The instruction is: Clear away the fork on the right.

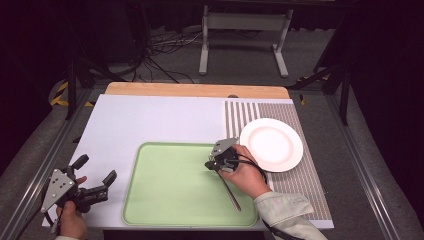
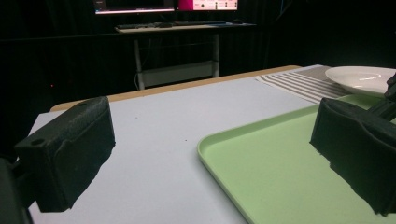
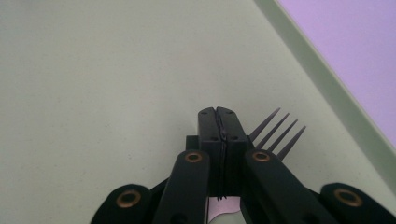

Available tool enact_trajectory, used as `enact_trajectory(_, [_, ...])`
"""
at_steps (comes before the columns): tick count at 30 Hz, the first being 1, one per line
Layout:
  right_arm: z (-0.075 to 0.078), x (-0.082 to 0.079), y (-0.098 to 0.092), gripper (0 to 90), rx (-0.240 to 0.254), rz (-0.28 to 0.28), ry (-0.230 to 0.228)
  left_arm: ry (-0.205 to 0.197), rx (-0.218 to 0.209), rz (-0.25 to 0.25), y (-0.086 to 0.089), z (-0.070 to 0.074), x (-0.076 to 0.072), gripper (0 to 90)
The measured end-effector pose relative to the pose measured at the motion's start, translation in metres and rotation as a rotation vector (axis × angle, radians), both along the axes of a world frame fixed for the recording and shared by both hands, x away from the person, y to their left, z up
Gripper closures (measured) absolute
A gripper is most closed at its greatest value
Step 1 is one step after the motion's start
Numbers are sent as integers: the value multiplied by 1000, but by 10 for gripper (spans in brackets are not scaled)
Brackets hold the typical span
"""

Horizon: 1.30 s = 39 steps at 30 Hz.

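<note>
White table (image 1: 150, 120) with green tray (image 1: 170, 200), white plate (image 1: 272, 144) on striped mat (image 1: 300, 190) | right gripper (image 1: 216, 162) over tray, pinched tight on fork (image 3: 278, 133), prongs poking out beside jaws | left gripper (image 1: 95, 182) wide apart, holding nothing, left of tray

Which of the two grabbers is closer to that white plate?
The right. The right gripper is over the green tray, just left of the white plate; the left gripper hovers beyond the tray's far left edge.

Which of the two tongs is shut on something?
The right tongs, shut on the fork over the green tray; the left tongs gape empty.
</note>
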State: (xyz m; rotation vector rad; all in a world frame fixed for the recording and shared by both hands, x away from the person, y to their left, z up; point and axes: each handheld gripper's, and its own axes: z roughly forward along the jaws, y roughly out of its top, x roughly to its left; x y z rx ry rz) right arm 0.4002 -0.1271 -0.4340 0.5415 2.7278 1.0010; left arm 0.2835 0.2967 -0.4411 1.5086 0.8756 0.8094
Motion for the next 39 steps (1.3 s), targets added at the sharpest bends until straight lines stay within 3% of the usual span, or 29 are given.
enact_trajectory(8, [-9,3,0,900,-12,0,8,2,0,1,0,0,0,5])
enact_trajectory(22, [-10,4,0,900,-35,-11,0,0,0,1,0,0,0,5])
enact_trajectory(39, [-8,12,-20,900,-41,-81,19,2,-3,4,0,0,0,5])
